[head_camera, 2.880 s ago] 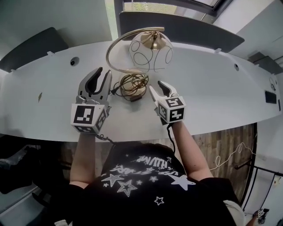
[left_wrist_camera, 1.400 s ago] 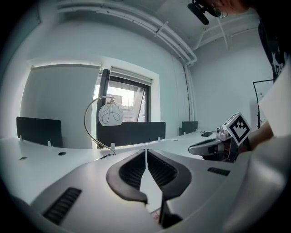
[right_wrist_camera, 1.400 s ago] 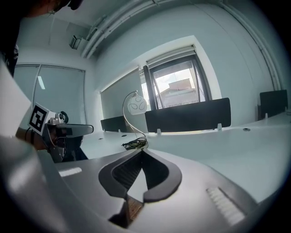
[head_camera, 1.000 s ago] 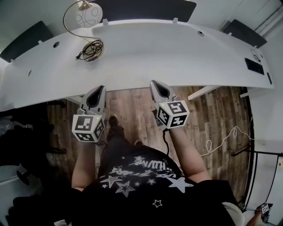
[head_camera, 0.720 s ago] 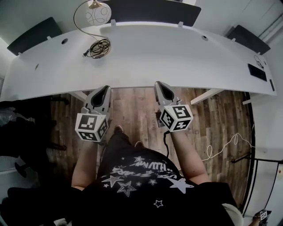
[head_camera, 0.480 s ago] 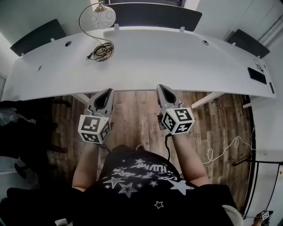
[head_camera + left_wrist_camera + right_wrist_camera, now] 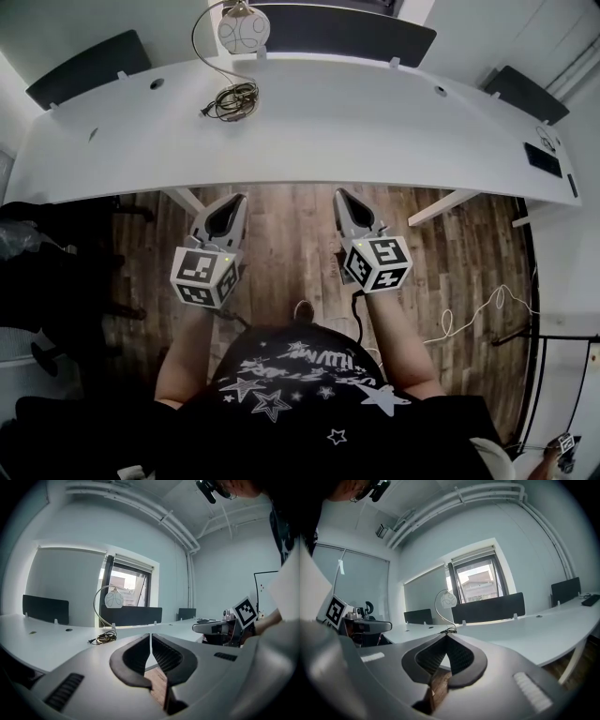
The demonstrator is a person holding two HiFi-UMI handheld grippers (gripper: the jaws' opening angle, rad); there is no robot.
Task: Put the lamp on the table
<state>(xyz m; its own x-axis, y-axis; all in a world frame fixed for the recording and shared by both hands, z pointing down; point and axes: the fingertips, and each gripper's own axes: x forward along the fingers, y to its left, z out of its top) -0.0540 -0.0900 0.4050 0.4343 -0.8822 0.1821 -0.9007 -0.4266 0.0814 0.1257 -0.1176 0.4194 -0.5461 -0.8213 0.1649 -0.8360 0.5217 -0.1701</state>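
Lamp [image 7: 242, 33] sits on the counter [image 7: 375, 131] at 11 o'clock, so it looks done. Left gripper [image 7: 236, 199] and right gripper [image 7: 339, 194] are closed up and empty, just park them.

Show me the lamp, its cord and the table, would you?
Lamp [image 7: 242, 33], head view, on its round shade.
Cord [image 7: 234, 97], head view, on the coiled bundle.
Table [image 7: 394, 131], head view, on its bare top.

Wht table [image 7: 375, 122], gold-stem lamp [image 7: 242, 34], brn wood floor [image 7: 291, 244].
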